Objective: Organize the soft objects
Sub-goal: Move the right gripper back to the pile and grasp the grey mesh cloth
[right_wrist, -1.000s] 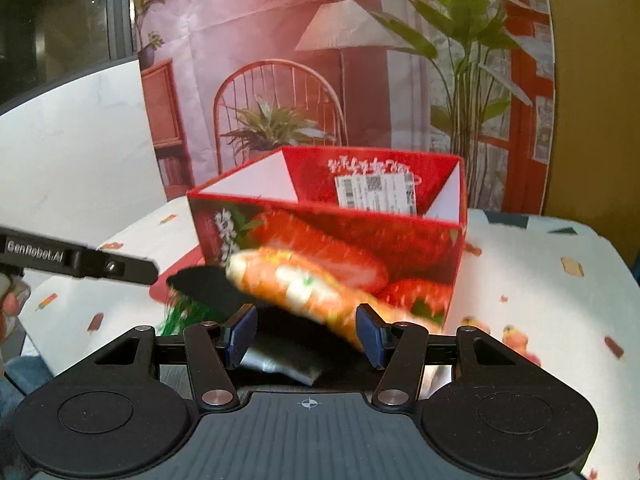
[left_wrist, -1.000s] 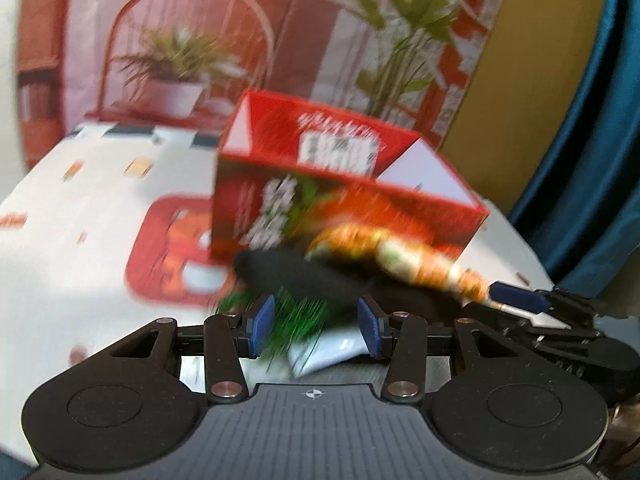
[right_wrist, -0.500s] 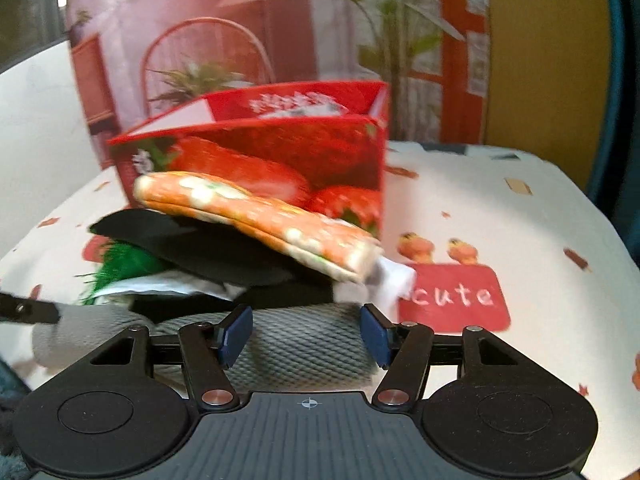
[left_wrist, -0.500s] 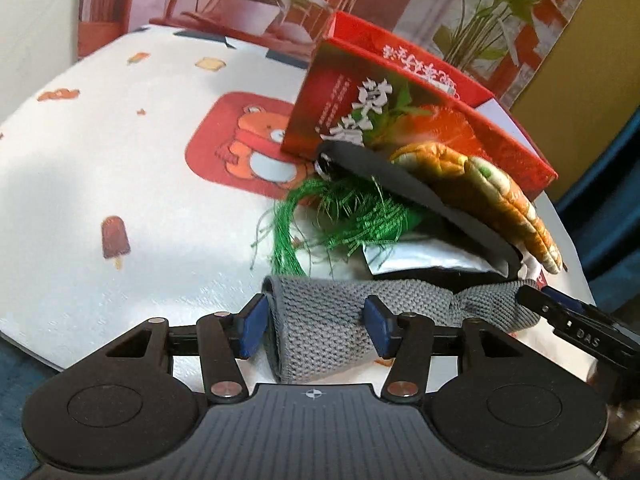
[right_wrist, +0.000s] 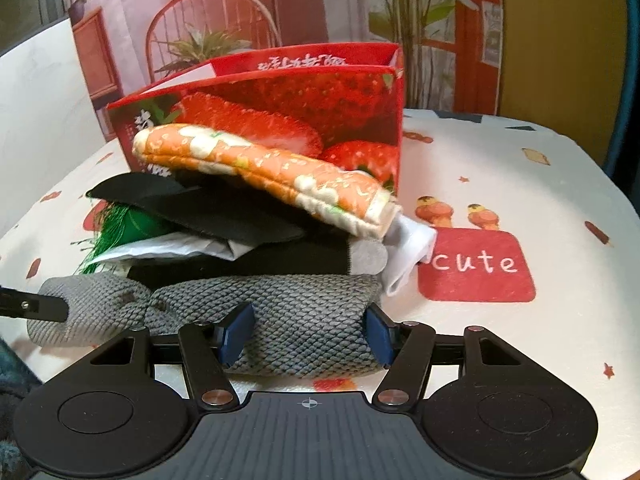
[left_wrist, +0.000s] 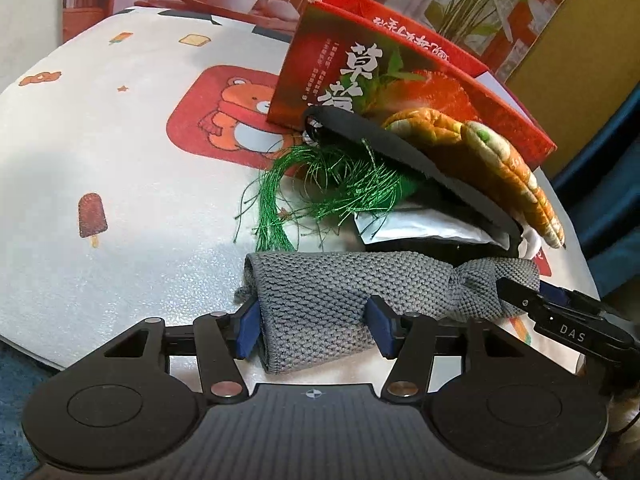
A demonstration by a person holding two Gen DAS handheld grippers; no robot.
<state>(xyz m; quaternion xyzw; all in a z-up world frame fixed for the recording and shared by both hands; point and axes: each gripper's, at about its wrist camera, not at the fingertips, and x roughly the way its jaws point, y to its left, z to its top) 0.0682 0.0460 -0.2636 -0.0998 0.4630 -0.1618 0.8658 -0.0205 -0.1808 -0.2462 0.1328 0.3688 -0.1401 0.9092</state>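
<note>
On the counter (left_wrist: 120, 160), each hand-held gripper, left (left_wrist: 314, 330) and right (right_wrist: 306, 334), stands spread around the grey knitted cloth roll (left_wrist: 328, 292).

A grey knit cloth (left_wrist: 320, 292) lies rolled across the near table edge, cinched into a knot toward one end. Behind it, touching, a heap: green tassel (left_wrist: 320, 188), white fabric (right_wrist: 408, 248), a black strip (left_wrist: 400, 156) and, on top, a tilted orange quilted mitt (right_wrist: 260, 172). An open red strawberry box (right_wrist: 304, 100) stands behind.
</note>
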